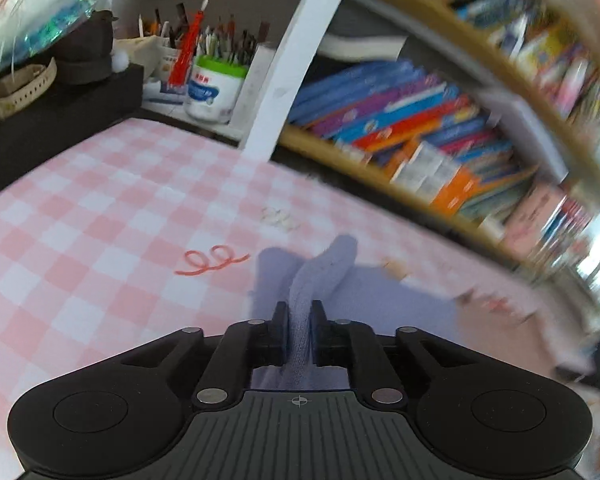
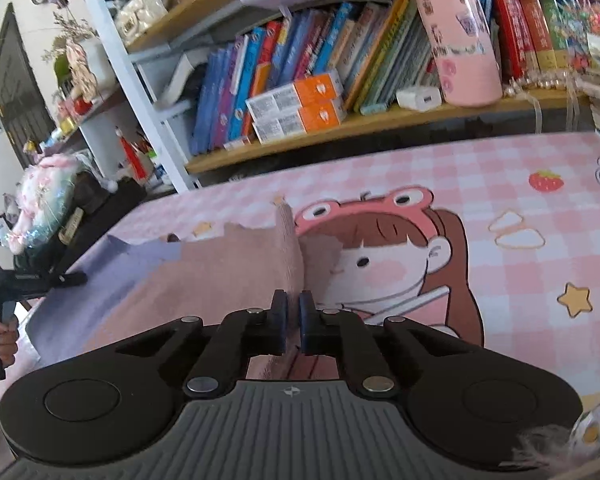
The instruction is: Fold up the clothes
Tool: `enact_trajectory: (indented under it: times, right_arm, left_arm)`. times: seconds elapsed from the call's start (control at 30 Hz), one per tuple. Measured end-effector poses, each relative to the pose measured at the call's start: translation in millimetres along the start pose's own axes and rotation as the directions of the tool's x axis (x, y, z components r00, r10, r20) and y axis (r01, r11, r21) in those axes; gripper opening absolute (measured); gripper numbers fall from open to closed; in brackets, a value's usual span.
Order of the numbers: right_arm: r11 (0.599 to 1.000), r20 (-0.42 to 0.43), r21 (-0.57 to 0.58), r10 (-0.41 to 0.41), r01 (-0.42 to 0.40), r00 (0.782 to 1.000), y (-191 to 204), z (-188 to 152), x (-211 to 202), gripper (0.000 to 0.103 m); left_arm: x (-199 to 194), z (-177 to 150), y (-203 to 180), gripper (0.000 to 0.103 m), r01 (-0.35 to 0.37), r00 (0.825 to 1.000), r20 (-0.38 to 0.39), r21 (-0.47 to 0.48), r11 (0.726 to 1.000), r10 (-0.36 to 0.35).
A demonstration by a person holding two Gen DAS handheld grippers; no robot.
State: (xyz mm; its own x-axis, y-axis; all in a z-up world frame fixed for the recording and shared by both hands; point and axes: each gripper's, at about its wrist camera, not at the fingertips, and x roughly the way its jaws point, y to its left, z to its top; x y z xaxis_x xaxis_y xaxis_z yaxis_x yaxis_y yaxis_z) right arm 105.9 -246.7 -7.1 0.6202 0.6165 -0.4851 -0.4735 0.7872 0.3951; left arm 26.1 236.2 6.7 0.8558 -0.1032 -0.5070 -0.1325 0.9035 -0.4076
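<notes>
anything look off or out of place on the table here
A thin red string lies looped on the pink checked tablecloth, apart from the garment, like stray litter. Otherwise nothing stands out: each claw pinches a ridge of the cloth.

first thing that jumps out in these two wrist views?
Both grippers are pinching a two-tone garment up off the pink checked table cover: the left gripper holds the lavender end, the right gripper the dusty pink end. Beside the pink end, a big cartoon girl in a frog hat is printed on the cover; crowded bookshelves stand behind.
</notes>
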Motion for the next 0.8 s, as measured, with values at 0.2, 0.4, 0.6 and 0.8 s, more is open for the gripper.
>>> enact_trajectory:
  times: [0.2, 0.4, 0.6, 0.8]
  right_arm:
    - [1.0, -0.009, 0.004, 0.009, -0.009, 1.0, 1, 0, -2, 0.029]
    - [1.0, -0.036, -0.01, 0.011, -0.012, 0.999, 3, -2, 3, 0.029]
    - [1.0, -0.056, -0.005, 0.02, -0.02, 0.998, 2, -5, 7, 0.027]
    - [0.999, -0.07, -0.015, 0.042, -0.043, 0.997, 5, -7, 9, 0.019]
  left_arm:
    - [-44, 1, 8, 0.03, -0.019, 0.994, 0.104, -0.057, 0.998, 0.025]
    - [-71, -13, 7, 0.054, -0.037, 0.993, 0.106, -0.063, 0.997, 0.043]
    - [-57, -30, 9, 0.051, -0.083, 0.996, 0.033, -0.102, 0.991, 0.087]
    - [-33, -37, 5, 0.027, -0.093, 0.996, -0.025, -0.066, 0.993, 0.091]
